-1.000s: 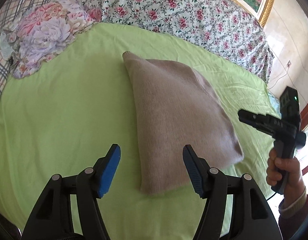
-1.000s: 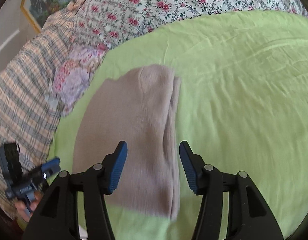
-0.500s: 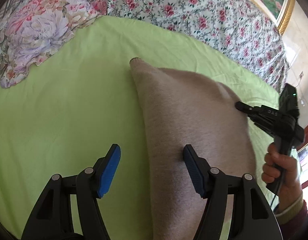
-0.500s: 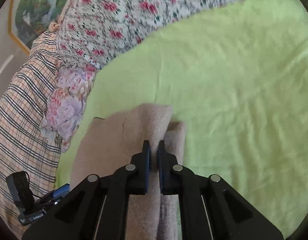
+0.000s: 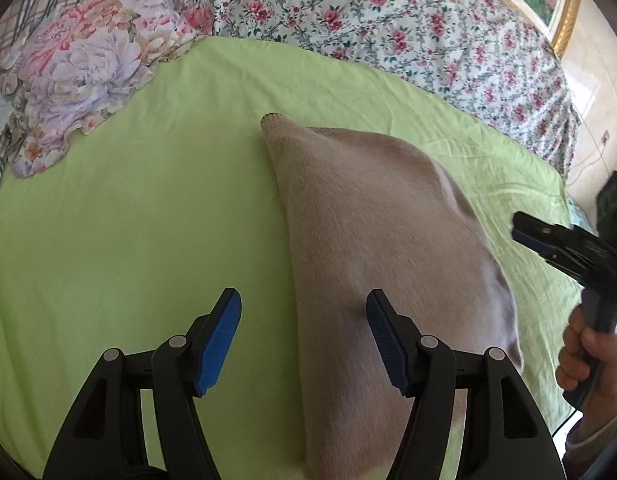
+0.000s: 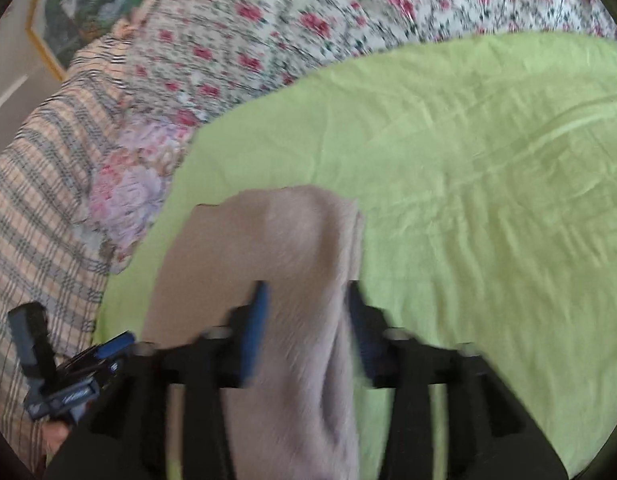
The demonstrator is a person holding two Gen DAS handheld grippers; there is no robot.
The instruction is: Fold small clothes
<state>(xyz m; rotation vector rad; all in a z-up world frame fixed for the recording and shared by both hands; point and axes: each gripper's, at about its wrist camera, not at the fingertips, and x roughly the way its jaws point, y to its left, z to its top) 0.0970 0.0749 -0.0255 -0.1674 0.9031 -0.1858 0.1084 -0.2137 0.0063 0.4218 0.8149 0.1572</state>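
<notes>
Hovering nearest: left gripper (image 5: 302, 340), jaws wide, nothing between, right pad over the near left part of the folded beige garment (image 5: 372, 240). Right gripper (image 6: 306, 326) blurred, jaws opening astride the garment's right fold, not pinching. Lying mid-bed on the green sheet (image 5: 128, 220). Beyond: floral pillow (image 5: 80, 76), flowered quilt (image 5: 388, 20).
</notes>
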